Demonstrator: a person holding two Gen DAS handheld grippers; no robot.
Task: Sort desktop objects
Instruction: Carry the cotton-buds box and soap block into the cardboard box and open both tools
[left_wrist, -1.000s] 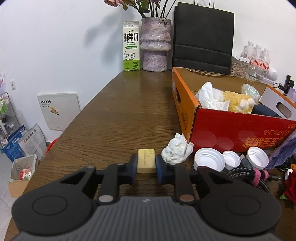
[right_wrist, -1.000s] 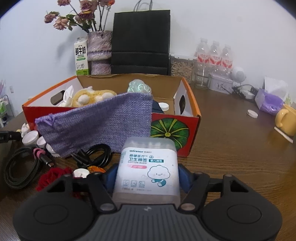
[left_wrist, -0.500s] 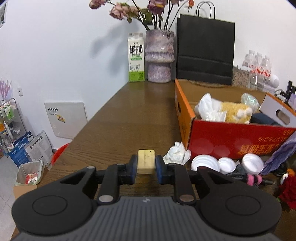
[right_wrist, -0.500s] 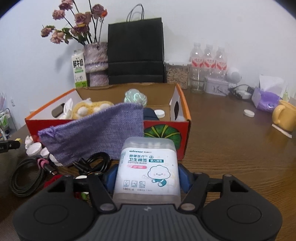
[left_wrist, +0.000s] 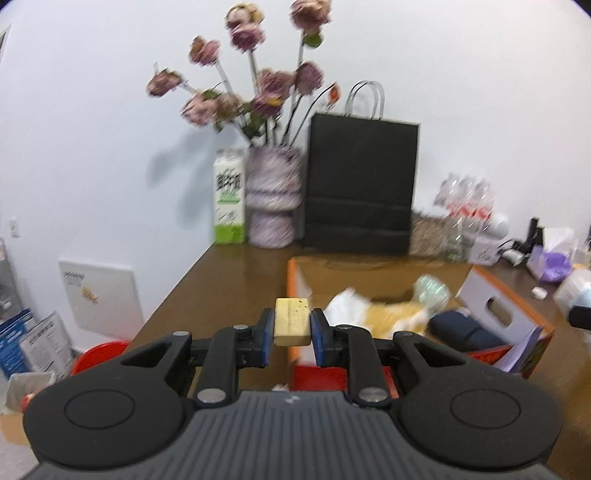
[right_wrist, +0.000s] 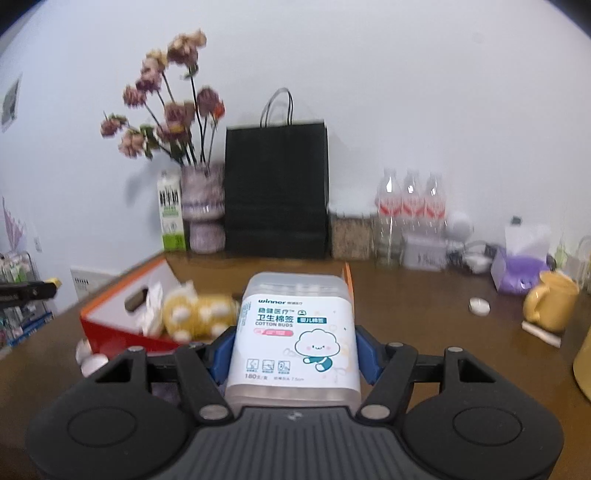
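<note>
My left gripper (left_wrist: 291, 326) clamps a small yellow block (left_wrist: 291, 321), raised near the orange cardboard box (left_wrist: 509, 295); only this view shows the dark bundle (left_wrist: 461, 328) inside. My right gripper (right_wrist: 293, 352) grips a tub (right_wrist: 295, 332) labelled "winner COTTON BUDS", above the table (right_wrist: 424, 295); only this view shows the yellow mug (right_wrist: 550, 302).

The table (right_wrist: 424, 306) is dark wood with a slight sheen. The box (right_wrist: 122, 328) is glossy printed cardboard. The cotton bud tub (right_wrist: 295, 332) is frosted plastic under a smooth paper label. The far bag (left_wrist: 360, 188) is matt black paper.
</note>
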